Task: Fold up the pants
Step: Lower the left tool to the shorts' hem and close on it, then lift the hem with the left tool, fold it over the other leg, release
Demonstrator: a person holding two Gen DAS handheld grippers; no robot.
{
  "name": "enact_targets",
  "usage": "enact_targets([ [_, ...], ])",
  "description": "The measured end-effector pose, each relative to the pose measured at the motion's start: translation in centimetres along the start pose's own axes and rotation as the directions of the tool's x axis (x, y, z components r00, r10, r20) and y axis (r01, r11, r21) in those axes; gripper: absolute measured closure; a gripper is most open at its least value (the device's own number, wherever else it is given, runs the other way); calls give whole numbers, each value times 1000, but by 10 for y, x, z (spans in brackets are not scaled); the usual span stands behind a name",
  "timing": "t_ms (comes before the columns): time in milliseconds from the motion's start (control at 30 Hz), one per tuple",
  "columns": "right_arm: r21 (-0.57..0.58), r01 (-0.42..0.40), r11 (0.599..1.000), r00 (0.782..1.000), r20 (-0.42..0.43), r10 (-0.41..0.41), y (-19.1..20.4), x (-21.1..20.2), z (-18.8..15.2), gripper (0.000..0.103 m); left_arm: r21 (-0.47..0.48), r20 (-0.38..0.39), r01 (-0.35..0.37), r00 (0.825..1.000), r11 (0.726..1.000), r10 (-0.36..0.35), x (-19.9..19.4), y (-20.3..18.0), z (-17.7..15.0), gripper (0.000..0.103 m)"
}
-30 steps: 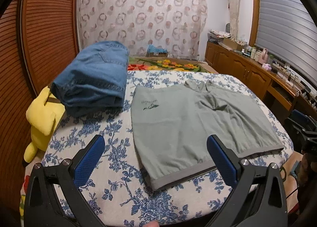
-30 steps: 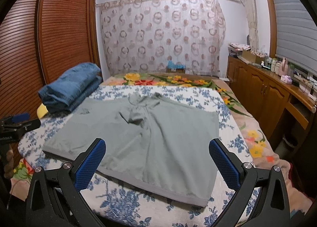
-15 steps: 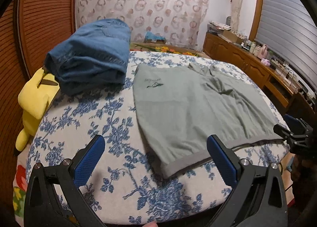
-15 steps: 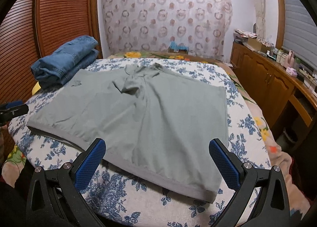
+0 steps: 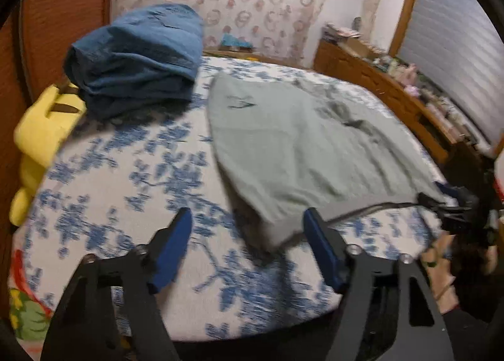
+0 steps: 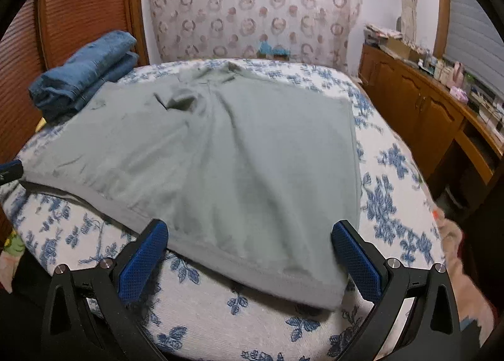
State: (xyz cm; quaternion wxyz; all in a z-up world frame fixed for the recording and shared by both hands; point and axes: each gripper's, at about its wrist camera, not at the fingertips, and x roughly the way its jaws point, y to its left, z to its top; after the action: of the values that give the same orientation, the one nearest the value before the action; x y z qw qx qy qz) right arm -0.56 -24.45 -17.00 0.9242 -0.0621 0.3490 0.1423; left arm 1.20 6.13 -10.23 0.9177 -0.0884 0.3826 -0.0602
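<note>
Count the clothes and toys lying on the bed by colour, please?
Grey: 1, the pants spread flat.
Blue: 1, the folded jeans.
Yellow: 1, the plush toy at the bed's edge, partly under the jeans.
Total: 3

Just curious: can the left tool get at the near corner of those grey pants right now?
Probably yes. The left tool is closing, with the lifted corner of the grey pants already lying between its fingers and only the flowered bedspread underneath; nothing blocks it.
</note>
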Motion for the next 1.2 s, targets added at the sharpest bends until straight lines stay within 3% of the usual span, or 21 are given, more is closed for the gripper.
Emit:
enact_targets([
  [367, -44, -7, 999, 999, 38, 8, 5, -16, -14, 0, 23, -27, 16, 1000, 1000, -15, 2, -8, -2, 64],
  [833, -51, -12, 999, 999, 43, 14, -3, 3, -2, 0, 16, -40, 11, 999, 1000, -11, 7, -8, -7, 65],
  [1033, -53, -12, 999, 999, 43, 14, -2, 3, -2, 0, 15, -38, 48, 998, 999, -48, 6, -9, -9, 90],
  [1200, -53, -12, 999, 999, 45, 15, -2, 2, -3, 0, 16, 15, 73, 997, 997, -73, -5, -12, -5, 95],
])
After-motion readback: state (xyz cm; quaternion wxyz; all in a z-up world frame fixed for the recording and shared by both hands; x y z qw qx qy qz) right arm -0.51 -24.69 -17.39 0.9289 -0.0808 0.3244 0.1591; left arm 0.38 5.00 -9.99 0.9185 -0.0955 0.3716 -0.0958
